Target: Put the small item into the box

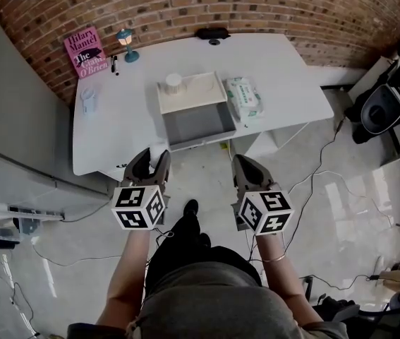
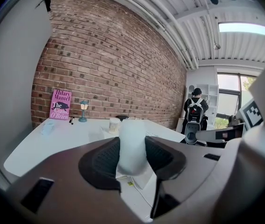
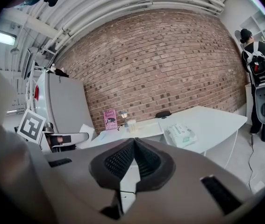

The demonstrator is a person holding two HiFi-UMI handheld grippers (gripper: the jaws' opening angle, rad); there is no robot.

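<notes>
**Small item** (image 2: 132, 149): white, clamped upright between the pads of the left gripper (image 1: 154, 157). **Box** (image 1: 198, 144): grey, open, on the white table (image 1: 291, 83), ahead of both grippers and between them. **Right gripper** (image 1: 245, 167): jaws together, empty, level with the left. **Wipes pack** (image 1: 245, 99): ahead of the right gripper, just beside the box.

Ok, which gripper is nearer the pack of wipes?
Right. The right gripper is just off the table edge, roughly in line with the pack of wipes; the left gripper is off the other side of the box.
</notes>
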